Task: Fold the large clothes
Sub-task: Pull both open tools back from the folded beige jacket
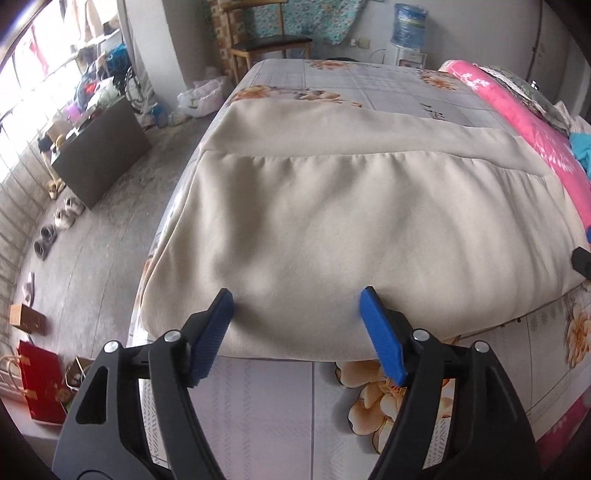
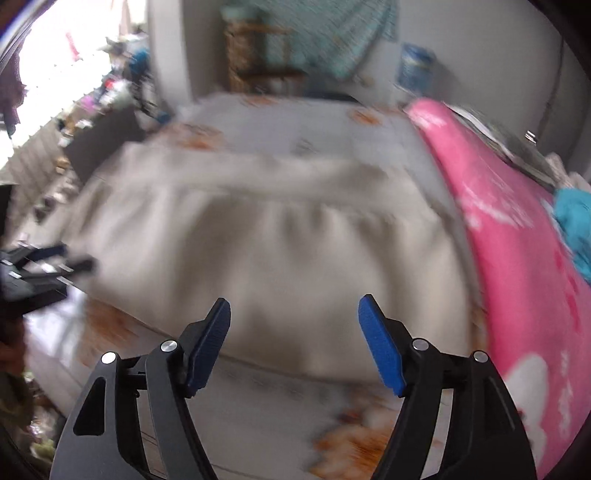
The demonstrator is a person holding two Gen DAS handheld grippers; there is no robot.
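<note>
Left gripper (image 1: 297, 295) stands wide, blue ribbed pads (image 1: 382, 343) clear of cloth, nothing between them. Right gripper (image 2: 294, 302) likewise wide and empty; its view is motion-blurred. Just beyond both sets of fingertips lies the cream garment (image 1: 332, 229), spread flat on the bed: soft, matte, fleece-like fabric, folded into a broad rounded block, near edge a plump fold, a gathered seam running across its far third, faint lengthwise ripples. Beneath it, the bedsheet (image 1: 266, 406), pale grey grid with orange flowers. Along the right side, a pink plush blanket (image 1: 532, 136). Far end: wooden chair (image 1: 266, 44), blue water jug (image 1: 409, 27).
</note>
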